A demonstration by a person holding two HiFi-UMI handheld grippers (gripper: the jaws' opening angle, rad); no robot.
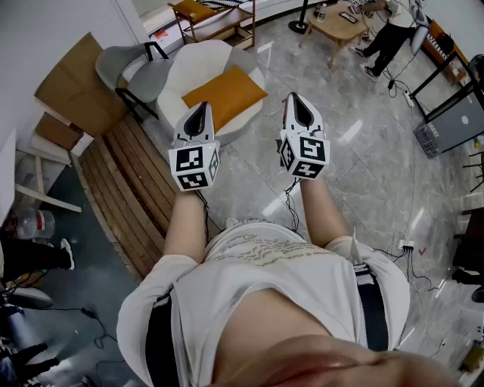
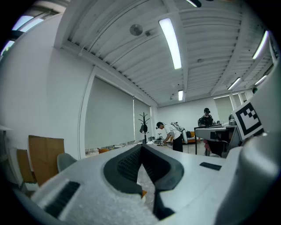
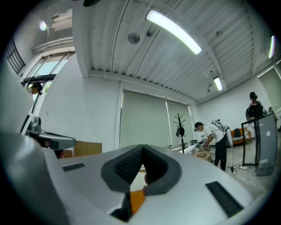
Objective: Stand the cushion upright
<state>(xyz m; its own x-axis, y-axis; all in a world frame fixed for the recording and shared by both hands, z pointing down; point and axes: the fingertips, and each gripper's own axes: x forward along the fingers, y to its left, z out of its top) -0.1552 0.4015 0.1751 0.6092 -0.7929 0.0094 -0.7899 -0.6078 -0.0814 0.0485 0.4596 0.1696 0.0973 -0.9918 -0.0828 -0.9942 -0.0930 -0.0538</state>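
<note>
An orange cushion [image 1: 225, 94] lies flat on the seat of a round white armchair [image 1: 198, 69], ahead of both grippers. My left gripper [image 1: 200, 108] is held level, its jaws shut and empty, with its tip just short of the chair's front edge. The right gripper [image 1: 296, 98] hangs beside it over the marble floor, also shut on nothing. In the left gripper view the gripper [image 2: 141, 149] has its dark pads together, and a sliver of the orange cushion [image 2: 143, 192] peeks below. The right gripper view shows that gripper [image 3: 142, 149] closed too, with the cushion [image 3: 137, 200] underneath.
A grey chair [image 1: 140, 64] and cardboard sheets [image 1: 72, 83] stand left of the armchair. A wooden slatted platform [image 1: 128, 181] runs along the left. Farther off are a low wooden table [image 1: 336, 23] and a bending person [image 1: 393, 30]. Cables and a power strip [image 1: 404, 246] lie on the floor at right.
</note>
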